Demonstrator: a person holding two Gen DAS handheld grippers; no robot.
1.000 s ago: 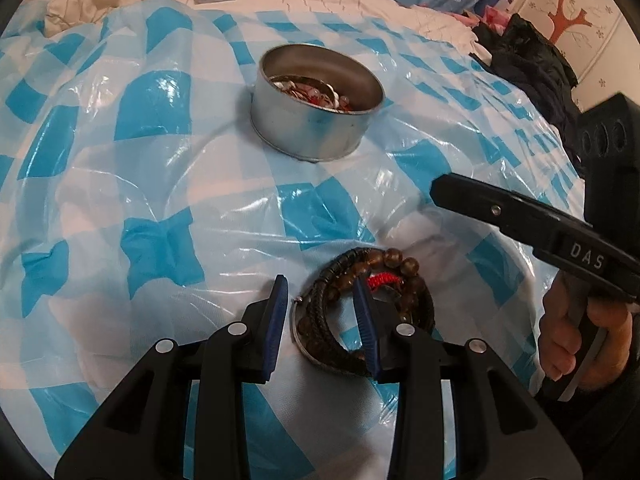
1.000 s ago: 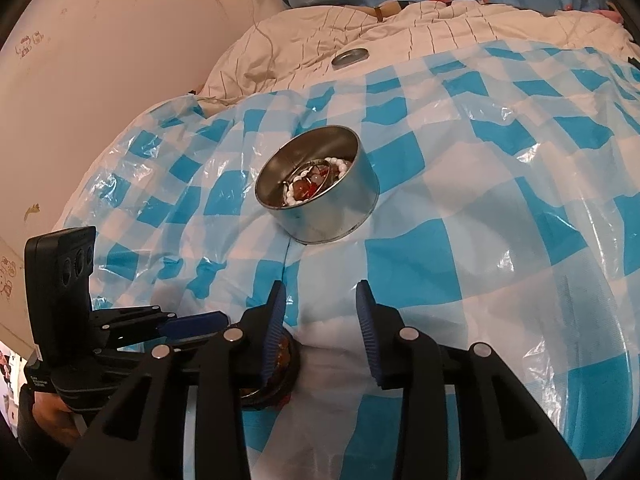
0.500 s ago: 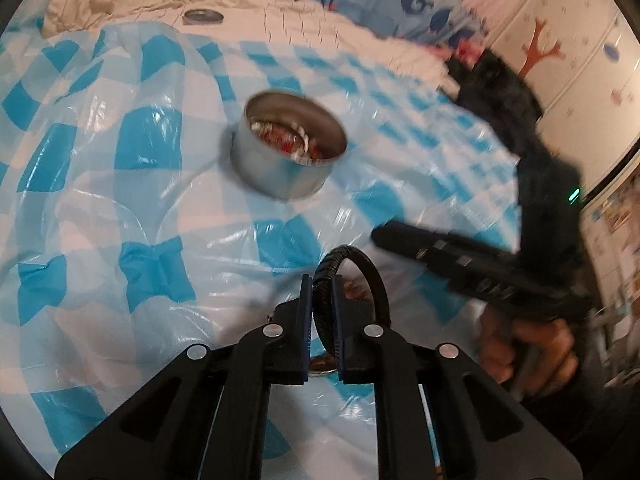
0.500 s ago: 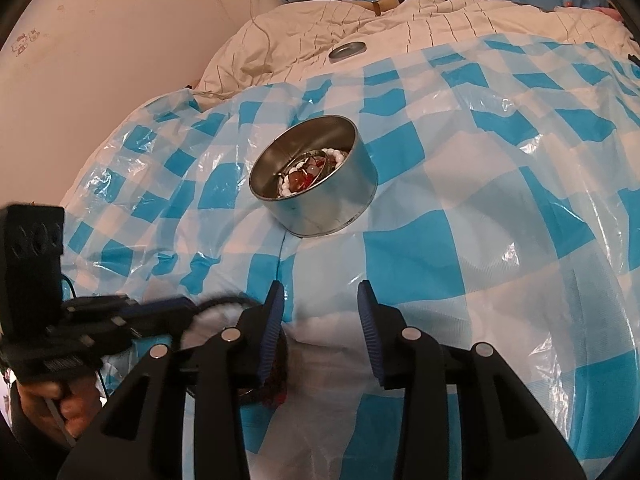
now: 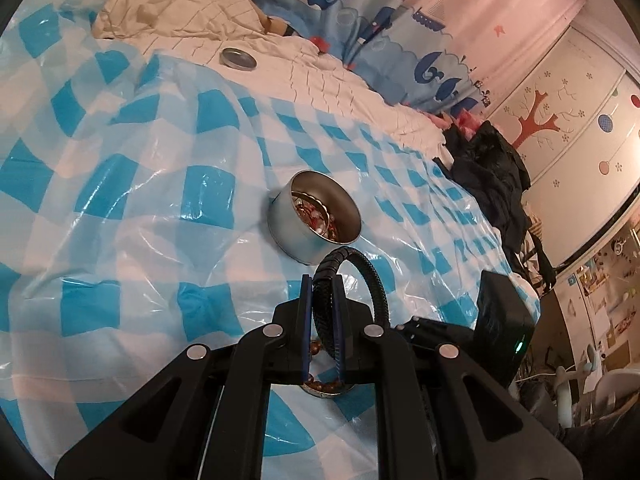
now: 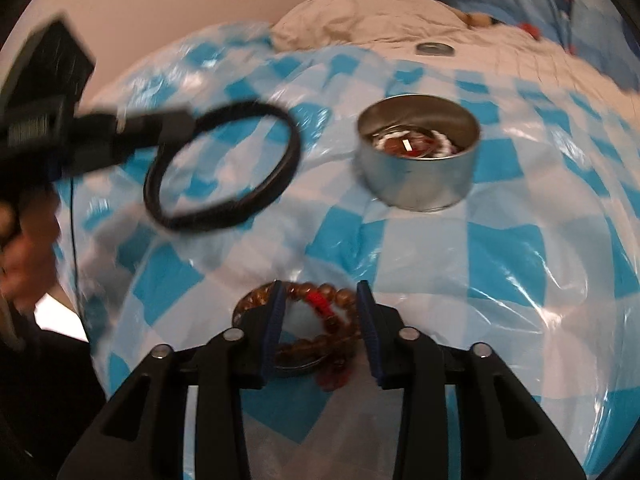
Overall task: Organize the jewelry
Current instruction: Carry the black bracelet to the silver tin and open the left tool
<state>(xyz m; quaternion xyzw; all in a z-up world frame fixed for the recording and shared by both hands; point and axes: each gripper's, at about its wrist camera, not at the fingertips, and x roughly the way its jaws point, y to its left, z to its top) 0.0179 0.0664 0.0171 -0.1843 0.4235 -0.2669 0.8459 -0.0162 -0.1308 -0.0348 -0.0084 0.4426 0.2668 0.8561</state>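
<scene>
My left gripper [image 5: 323, 292] is shut on a black braided bracelet [image 5: 370, 276] and holds it in the air, short of the round metal tin [image 5: 312, 236]. The tin holds red and white beaded jewelry. In the right wrist view the bracelet [image 6: 280, 172] hangs as a loop from the left gripper [image 6: 172, 128], left of the tin [image 6: 420, 184]. My right gripper [image 6: 320, 300] is open, its fingers on either side of a brown bead bracelet [image 6: 304, 292] with a red knot that lies on the blue checked sheet [image 6: 500, 280].
The tin's lid [image 5: 239, 59] lies on the cream bedding at the back. Dark clothes [image 5: 492, 168] are heaped at the bed's right edge. The plastic sheet [image 5: 120, 220] is wrinkled and uneven.
My left gripper closed on the black bracelet and lifted it off the bead bracelet towards the tin. My right gripper moved left over the bead bracelet.
</scene>
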